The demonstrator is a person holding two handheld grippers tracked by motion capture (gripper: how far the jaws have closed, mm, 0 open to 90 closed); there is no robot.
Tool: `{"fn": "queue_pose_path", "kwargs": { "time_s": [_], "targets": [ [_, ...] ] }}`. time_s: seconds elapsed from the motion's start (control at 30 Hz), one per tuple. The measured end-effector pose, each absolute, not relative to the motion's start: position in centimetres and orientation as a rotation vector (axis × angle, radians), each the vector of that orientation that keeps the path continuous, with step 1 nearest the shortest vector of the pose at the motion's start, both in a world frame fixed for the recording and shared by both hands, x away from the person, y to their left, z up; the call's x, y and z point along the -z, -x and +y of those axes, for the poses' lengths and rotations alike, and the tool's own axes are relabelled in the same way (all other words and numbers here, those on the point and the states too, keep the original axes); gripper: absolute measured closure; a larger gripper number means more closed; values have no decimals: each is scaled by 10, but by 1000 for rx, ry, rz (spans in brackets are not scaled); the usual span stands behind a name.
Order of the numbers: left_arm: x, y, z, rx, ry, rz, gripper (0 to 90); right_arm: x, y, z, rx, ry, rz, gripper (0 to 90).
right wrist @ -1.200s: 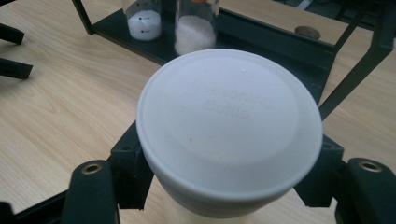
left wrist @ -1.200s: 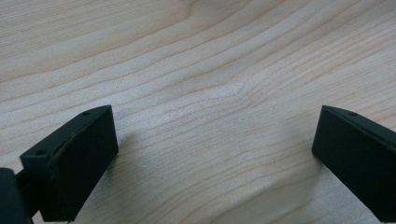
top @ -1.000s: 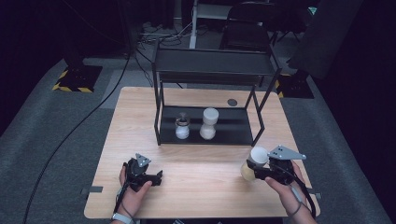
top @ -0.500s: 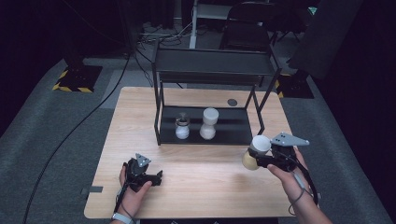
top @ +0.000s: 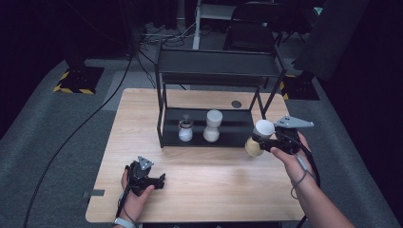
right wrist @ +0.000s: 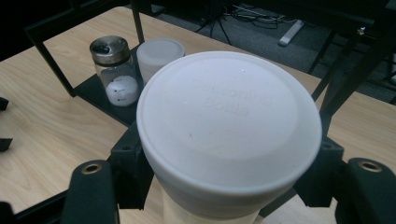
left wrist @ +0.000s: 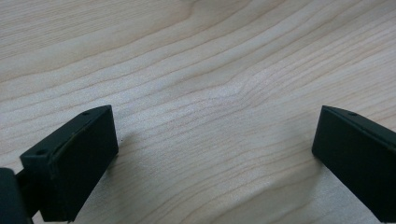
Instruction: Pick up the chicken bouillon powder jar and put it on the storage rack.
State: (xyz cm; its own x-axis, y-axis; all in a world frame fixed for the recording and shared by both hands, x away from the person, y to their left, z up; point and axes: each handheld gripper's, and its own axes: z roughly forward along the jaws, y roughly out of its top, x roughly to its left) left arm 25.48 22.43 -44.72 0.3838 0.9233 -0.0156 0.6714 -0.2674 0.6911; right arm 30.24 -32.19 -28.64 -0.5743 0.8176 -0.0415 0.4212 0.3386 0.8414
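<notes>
Looked like a lab or recording studio: black curtains [top: 43, 28], grey carpet [top: 57, 123], loose cables [top: 157, 38], hazard-taped stand base [top: 76, 80], lone wooden worktop [top: 142, 114].

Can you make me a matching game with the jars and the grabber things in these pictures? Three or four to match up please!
Things:
1. Small glass jar with metal lid
2. Tall white-lidded jar
3. Left gripper
4. Right gripper

Places or states:
A. Open, low over the bare wooden table
B. Shut on a jar with a white lid, off the right end of the black shelf
C. On the shelf's bottom level, left of its neighbour
D. On the shelf's bottom level, right of its neighbour

Pairs: 1-C, 2-D, 3-A, 4-B
</notes>
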Motion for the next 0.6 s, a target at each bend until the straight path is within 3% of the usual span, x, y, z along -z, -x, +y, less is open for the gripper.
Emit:
{"fn": "queue_pose_path", "kwargs": {
  "time_s": [0.6],
  "targets": [
    [447,-255,224,-529,-2030,1365,3,295,-350,-306,-1138,-1098,2138,341]
  ]
}}
